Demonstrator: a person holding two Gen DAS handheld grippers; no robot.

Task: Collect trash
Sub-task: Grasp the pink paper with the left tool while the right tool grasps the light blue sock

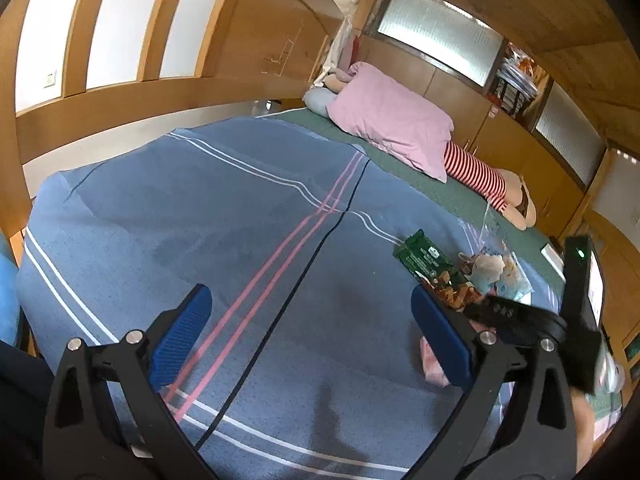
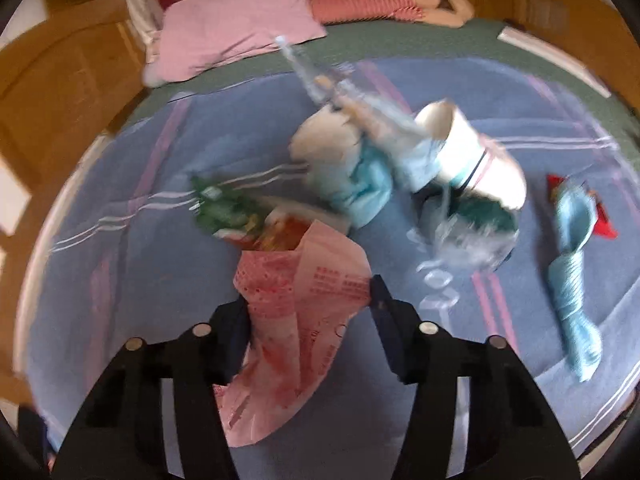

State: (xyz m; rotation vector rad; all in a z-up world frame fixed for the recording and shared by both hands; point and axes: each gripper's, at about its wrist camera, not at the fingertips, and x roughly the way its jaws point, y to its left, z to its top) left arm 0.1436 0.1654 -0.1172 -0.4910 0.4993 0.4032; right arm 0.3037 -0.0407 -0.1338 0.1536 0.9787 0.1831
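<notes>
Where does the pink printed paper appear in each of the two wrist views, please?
Left wrist: pink paper low right, mostly hidden behind the left gripper's right-side finger.
Right wrist: pink paper lower centre, between the right gripper's fingers.
Shared landmark: the pink pillow at the bed's far end.

wood-panelled bedroom [image 1: 256, 44], frosted windows [image 1: 440, 30]

A blue blanket [image 1: 200, 220] with white, pink and dark stripes carries a pink printed paper [image 2: 304, 300], a green wrapper [image 1: 420, 256] and light-blue rope [image 2: 572, 280], near a pink pillow [image 1: 392, 120].
</notes>
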